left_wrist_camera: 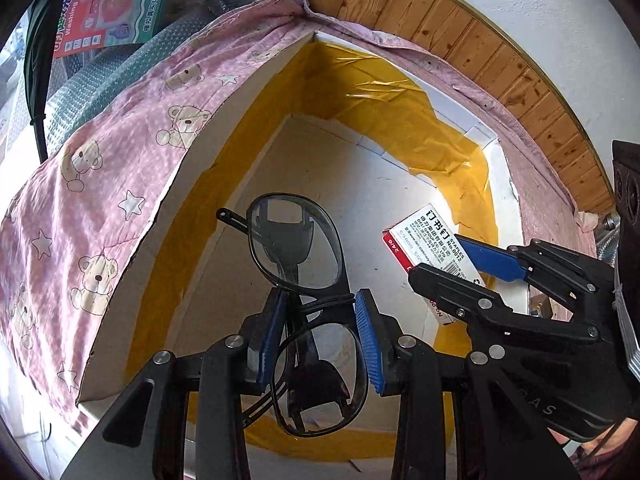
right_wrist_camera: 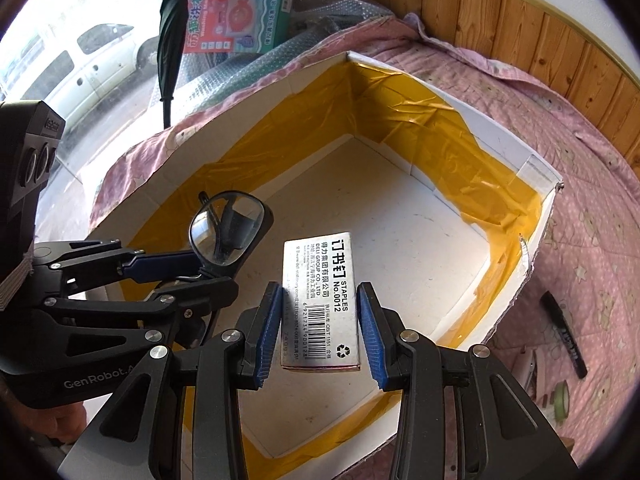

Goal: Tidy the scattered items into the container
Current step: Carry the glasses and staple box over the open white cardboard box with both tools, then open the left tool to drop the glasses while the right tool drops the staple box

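1. Left wrist view: the left tool point(left_wrist_camera: 320, 332) pinches a pair of black glasses point(left_wrist_camera: 304, 312) at the bridge, both blue pads pressed against the frame. The glasses stand on end, one lens above the pads and one below, with the folded temples behind them.

2. Right wrist view: the right tool point(right_wrist_camera: 318, 332) grips a staples box point(right_wrist_camera: 320, 300) across its short sides. The box's long axis runs straight forward along the fingers, printed face up.

3. Both held things hang over the open mouth of the white box point(right_wrist_camera: 536, 168), the container lined with yellow tape point(right_wrist_camera: 420, 108). Its pale floor lies directly beneath each tool and looks bare.

4. The deciding relation is vertical: each load sits above the floor and inside the line of the walls, so the drop is straight down. The two tools are close together, the left one toward the left wall and the right one nearer the middle.

5. I judge either could let go now; lowering first would soften the landing of the lenses.

6. Outside the container, on the pink bear-print cloth point(right_wrist_camera: 592, 240), a dark marker point(right_wrist_camera: 564, 332) and a small tape roll point(right_wrist_camera: 560, 398) lie to the right, nearer the right tool and not yet collected.
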Demonstrator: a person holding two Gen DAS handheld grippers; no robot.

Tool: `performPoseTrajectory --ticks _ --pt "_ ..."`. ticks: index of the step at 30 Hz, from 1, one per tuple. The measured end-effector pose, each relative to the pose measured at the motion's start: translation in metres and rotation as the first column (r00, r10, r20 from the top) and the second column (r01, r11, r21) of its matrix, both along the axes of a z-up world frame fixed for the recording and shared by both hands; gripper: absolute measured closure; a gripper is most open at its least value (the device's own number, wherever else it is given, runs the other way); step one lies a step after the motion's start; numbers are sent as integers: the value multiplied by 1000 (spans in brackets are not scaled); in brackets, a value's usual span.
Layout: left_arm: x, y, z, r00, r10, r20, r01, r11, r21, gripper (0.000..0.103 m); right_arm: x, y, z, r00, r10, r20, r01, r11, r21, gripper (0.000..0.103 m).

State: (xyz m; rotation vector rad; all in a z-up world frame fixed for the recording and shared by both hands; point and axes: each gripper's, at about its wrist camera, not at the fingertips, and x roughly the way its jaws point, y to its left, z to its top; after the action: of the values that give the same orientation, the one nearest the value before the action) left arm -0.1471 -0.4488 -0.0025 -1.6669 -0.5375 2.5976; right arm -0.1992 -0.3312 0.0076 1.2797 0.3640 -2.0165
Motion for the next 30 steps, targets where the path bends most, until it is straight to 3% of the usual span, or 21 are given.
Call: performPoseTrajectory --ticks 7,16,22,30 --pt "2 5 -5 1000 3 8 -3 1000 7 66 0 6 2 999 45 11 -44 998 -46 63" --pt "6 7 -2 1000 10 -14 -11 1000 -2 66 12 7 10 994 96 -56 -100 991 -88 63" --pt "8 2 1 999 30 -30 -31 999 -36 66 26 -18 11 978 166 -128 -162 986 43 63" --pt "17 -5 -3 999 30 -23 -32 997 -68 66 27 -26 -3 978 189 -90 -179 978 111 63"
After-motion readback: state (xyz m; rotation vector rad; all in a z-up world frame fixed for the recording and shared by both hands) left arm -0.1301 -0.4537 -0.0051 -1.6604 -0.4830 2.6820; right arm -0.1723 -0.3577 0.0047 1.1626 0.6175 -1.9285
